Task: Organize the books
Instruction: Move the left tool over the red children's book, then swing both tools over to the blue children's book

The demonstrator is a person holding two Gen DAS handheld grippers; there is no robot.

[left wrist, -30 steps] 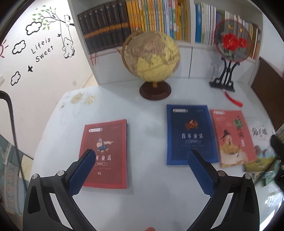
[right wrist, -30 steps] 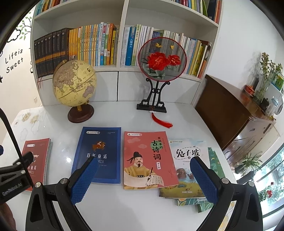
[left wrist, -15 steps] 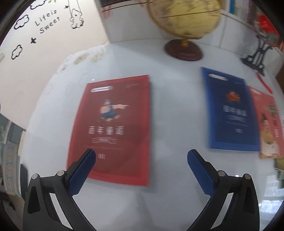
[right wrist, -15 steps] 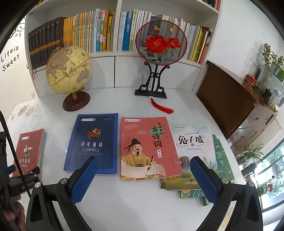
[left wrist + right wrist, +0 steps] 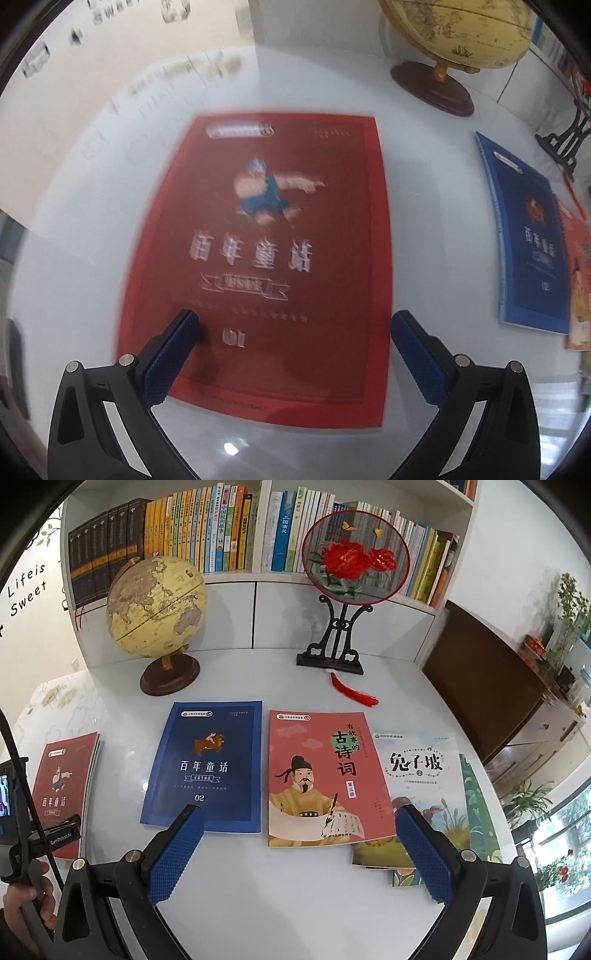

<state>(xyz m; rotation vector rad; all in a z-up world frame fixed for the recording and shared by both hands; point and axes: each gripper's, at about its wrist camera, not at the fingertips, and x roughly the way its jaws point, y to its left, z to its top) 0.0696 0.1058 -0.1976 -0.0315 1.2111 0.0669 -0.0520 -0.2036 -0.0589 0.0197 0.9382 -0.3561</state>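
A red book [image 5: 266, 258] marked 01 lies flat on the white table [image 5: 436, 229]; it also shows in the right wrist view [image 5: 61, 786] at the far left. My left gripper [image 5: 293, 325] is open just above the red book's near end, its left finger over the cover, its right finger at the right edge. A blue book [image 5: 207, 768] marked 02, a pink poetry book [image 5: 325, 779] and a white picture book [image 5: 421, 775] lie in a row. My right gripper [image 5: 299, 823] is open and empty above the near edges of the blue and pink books.
A globe [image 5: 155, 609] and a round red-flower fan on a black stand [image 5: 351, 561] stand at the back of the table. A filled bookshelf [image 5: 229, 528] is behind them. A brown cabinet [image 5: 491, 686] is to the right. Another green book [image 5: 476, 812] lies under the white one.
My left gripper has moved down and left, close over the red book, which now fills its view. My right gripper has drifted slightly nearer the row of books. Both stay open.
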